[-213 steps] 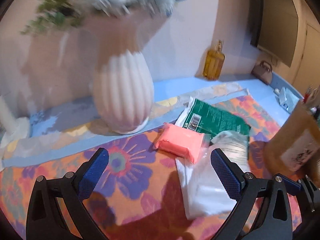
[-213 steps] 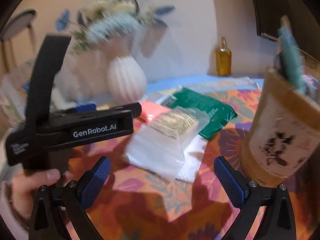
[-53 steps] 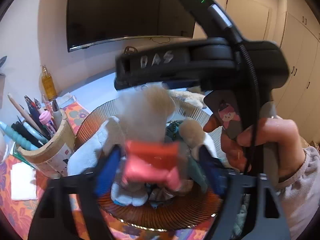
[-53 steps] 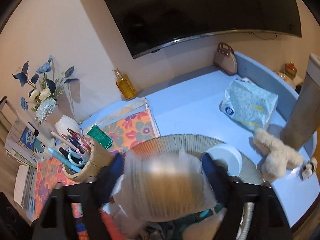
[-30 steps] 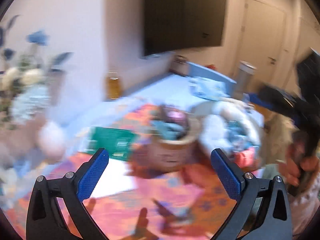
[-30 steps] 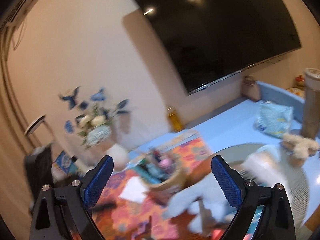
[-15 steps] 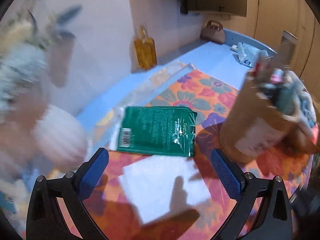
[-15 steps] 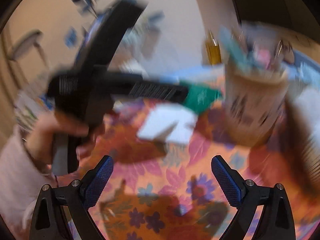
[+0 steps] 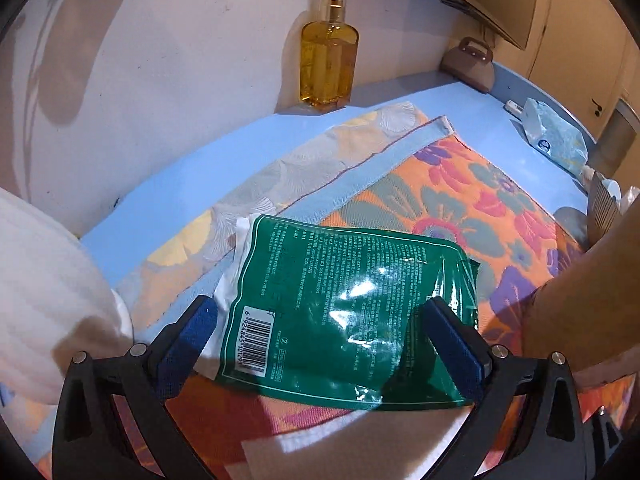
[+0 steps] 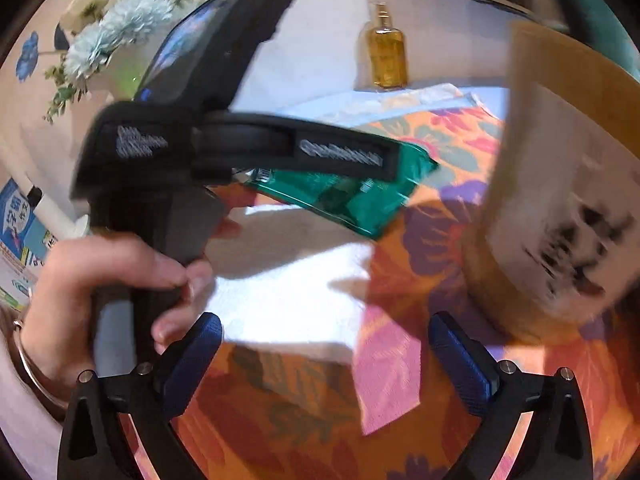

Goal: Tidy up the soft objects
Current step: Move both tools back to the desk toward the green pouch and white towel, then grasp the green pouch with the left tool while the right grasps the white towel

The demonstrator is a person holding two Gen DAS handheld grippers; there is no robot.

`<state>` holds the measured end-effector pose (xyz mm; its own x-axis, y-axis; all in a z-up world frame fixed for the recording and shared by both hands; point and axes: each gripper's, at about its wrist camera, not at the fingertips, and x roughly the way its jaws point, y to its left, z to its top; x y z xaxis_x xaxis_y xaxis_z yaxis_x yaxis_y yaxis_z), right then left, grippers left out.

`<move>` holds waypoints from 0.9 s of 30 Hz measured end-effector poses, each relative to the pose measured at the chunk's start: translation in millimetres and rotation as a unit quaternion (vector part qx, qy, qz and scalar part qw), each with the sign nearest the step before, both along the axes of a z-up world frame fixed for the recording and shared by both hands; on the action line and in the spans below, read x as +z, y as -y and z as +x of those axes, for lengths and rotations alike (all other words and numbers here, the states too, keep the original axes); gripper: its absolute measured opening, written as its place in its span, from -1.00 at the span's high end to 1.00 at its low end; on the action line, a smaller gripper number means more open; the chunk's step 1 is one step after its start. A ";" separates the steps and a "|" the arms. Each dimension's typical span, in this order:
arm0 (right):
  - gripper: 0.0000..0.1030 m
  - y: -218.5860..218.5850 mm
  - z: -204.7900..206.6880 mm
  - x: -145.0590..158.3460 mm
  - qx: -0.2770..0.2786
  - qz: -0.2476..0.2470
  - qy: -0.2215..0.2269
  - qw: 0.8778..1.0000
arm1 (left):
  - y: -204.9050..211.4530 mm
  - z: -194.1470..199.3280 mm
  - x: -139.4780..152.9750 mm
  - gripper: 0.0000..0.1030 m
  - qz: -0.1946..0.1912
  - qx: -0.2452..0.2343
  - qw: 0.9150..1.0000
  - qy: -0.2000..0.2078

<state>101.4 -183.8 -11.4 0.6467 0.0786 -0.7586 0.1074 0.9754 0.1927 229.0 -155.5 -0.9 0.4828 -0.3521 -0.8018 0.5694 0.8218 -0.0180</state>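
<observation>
A shiny green packet (image 9: 344, 304) with a barcode lies on the flowered mat (image 9: 460, 208). My left gripper (image 9: 320, 344) is open, low over it, with one blue pad on each side of its near end. A folded white cloth (image 10: 296, 292) lies just in front of the packet, partly under its near edge. My right gripper (image 10: 326, 360) is open with nothing between its fingers, and it hovers at the cloth's near edge. In the right wrist view the green packet (image 10: 352, 196) shows behind the left gripper's black body (image 10: 224, 148), which a hand (image 10: 112, 280) holds.
A tall brown pen holder (image 10: 560, 200) stands close on the right. A white ribbed vase (image 9: 48, 300) is at the left, with flowers (image 10: 116, 20) above it. An amber bottle (image 9: 328, 64) stands by the wall. A blue tissue pack (image 9: 556, 140) and a small brown bag (image 9: 468, 64) lie far right.
My left gripper has swung back from the basket and closed in on the green packet, now between its open fingers. The right gripper has come nearer the white cloth.
</observation>
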 end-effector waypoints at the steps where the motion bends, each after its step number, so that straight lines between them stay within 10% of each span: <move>1: -1.00 -1.7 1.5 -0.4 0.004 -0.005 0.000 1.000 | -0.9 -0.2 -0.8 -1.00 -0.004 -0.001 1.000 0.002; 3: -0.80 -10.2 2.8 -0.5 0.020 -0.021 0.004 1.000 | -2.7 -2.9 -1.1 -0.92 -0.010 -0.011 1.000 0.003; 6: 0.45 -19.6 -1.2 2.5 0.039 -0.029 0.023 0.999 | -9.6 -7.5 8.7 -0.08 -0.021 -0.012 1.000 0.015; 10: 0.77 -15.9 2.1 -1.9 0.058 0.014 0.028 0.998 | -16.6 -11.0 15.0 0.98 -0.045 -0.009 0.999 -0.002; 19: 0.79 15.4 -36.0 -6.9 0.092 0.136 0.006 0.986 | 6.9 -72.4 15.0 0.86 0.004 -0.082 0.996 0.025; 21: 0.79 22.6 -50.2 -6.5 0.096 0.150 0.008 0.984 | 10.4 -69.2 19.8 0.40 0.016 -0.101 0.995 0.017; 23: 0.79 31.7 -55.8 -7.4 0.098 0.159 0.004 0.982 | 18.2 -64.1 21.6 -0.61 0.044 -0.131 0.990 0.009; 27: 0.79 48.1 -65.9 -7.2 0.100 0.169 -0.002 0.980 | 35.5 -71.1 28.0 -0.82 0.138 -0.238 0.957 0.097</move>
